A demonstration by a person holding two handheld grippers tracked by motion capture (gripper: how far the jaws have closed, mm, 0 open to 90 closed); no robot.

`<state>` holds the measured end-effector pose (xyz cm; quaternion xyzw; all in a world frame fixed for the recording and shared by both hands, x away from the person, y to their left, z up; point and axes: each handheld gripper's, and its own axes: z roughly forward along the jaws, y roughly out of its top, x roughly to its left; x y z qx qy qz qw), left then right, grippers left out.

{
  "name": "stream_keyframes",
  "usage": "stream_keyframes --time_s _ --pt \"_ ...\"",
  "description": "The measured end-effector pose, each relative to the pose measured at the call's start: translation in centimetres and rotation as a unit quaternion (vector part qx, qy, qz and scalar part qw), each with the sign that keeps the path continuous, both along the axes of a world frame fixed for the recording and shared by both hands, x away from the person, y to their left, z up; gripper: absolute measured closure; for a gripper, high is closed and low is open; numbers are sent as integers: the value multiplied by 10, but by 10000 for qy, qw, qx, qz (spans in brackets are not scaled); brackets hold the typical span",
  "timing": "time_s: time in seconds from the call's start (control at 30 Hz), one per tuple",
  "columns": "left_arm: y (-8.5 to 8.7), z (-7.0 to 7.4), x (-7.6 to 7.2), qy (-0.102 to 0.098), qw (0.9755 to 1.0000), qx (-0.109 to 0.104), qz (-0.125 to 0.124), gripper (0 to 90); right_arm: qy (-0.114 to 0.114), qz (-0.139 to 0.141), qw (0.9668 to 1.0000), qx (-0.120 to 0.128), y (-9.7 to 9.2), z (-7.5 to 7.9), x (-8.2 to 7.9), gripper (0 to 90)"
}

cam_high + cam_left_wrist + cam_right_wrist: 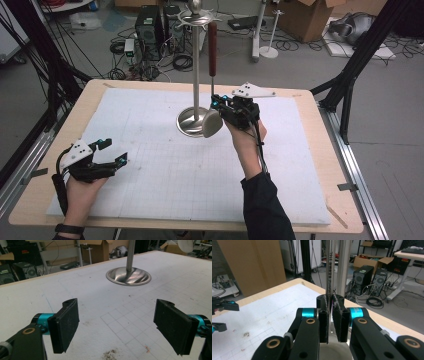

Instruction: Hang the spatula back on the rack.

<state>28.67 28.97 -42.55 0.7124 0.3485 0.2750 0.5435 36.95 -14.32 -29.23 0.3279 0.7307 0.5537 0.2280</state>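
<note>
A ladle (212, 102) was held upright by the right gripper (223, 106), jaws clamped on its thin steel shaft, beside the stand (195, 75) at the table's far centre. The left gripper (110, 152) rested near-left, jaws apart and empty. Hanging seemed underway; lifting the wooden handle end toward the stand's top ring would be required next.

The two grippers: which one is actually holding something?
The right gripper, near the steel stand: its jaws pinch a ladle by its stem. The left gripper is open.
</note>
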Motion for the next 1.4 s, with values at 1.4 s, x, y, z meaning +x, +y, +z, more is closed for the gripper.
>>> stream_keyframes --time_s 1.4 --pt "3 1 0 3 10000 -9 -7 207 116 -282 9994 -191 16 0 16 838"
